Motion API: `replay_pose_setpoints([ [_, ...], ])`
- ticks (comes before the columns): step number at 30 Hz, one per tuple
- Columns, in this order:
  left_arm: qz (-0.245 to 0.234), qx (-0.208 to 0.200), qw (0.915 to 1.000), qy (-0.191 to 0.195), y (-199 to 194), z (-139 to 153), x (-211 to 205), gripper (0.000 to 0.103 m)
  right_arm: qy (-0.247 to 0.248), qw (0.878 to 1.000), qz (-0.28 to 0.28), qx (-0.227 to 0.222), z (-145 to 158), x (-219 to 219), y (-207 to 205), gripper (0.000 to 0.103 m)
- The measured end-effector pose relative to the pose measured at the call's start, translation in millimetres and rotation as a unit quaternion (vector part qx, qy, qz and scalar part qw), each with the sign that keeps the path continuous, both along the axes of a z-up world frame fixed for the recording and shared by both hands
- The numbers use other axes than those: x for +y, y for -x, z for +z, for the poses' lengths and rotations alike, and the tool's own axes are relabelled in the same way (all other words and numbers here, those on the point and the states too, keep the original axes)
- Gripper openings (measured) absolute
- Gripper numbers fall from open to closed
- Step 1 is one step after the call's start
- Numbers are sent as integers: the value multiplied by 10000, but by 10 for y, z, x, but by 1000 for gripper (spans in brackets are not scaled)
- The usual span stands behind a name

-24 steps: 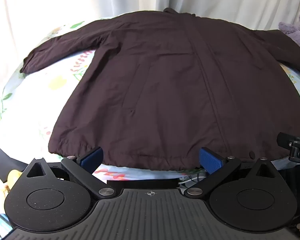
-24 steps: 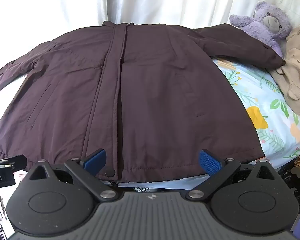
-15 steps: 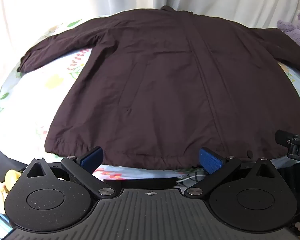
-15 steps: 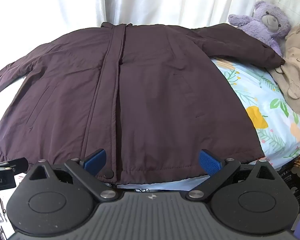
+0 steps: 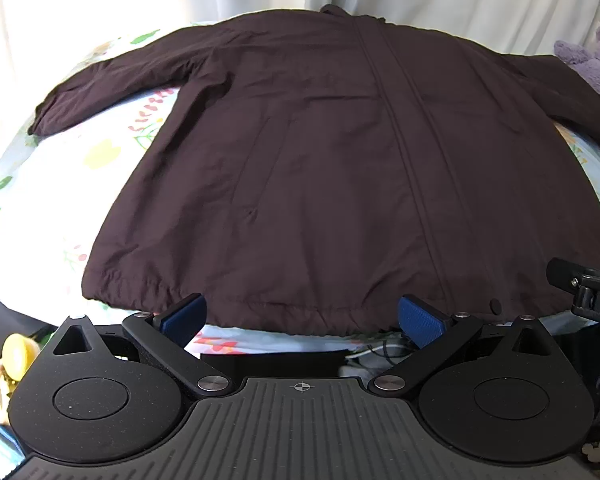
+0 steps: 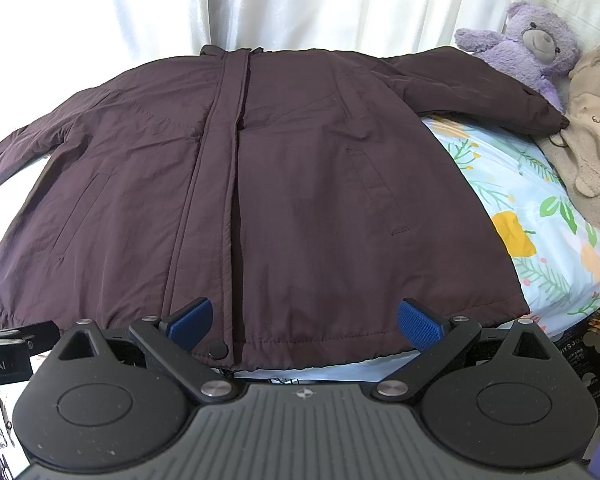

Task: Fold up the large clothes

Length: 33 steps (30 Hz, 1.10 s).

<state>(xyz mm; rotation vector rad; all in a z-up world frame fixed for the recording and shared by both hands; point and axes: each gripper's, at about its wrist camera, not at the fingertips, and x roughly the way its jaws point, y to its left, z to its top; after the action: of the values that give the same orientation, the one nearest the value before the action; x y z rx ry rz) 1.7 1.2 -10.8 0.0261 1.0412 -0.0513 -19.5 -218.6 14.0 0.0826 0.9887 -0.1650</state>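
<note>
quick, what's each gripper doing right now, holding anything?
Left gripper: open, empty, at the hem of the dark coat.
Right gripper: open, empty, also at the hem.

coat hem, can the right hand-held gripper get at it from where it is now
Probably yes. The right hand-held gripper is open, its blue pads either side of the coat hem, which lies flat at the bed's near edge. Nothing sits between them; the plush toys are far off.

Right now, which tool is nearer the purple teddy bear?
Right. The right tool sits at the coat hem with the purple teddy bear far right ahead; the left tool sits further left, the bear at its view's edge.
</note>
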Motion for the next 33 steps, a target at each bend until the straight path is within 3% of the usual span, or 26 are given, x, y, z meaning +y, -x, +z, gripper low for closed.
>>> replay_pose_setpoints([
  [33,6,190,9996,195,-42,-3,-7,103,-9,10000,-28,-37,8,0,-6,99],
])
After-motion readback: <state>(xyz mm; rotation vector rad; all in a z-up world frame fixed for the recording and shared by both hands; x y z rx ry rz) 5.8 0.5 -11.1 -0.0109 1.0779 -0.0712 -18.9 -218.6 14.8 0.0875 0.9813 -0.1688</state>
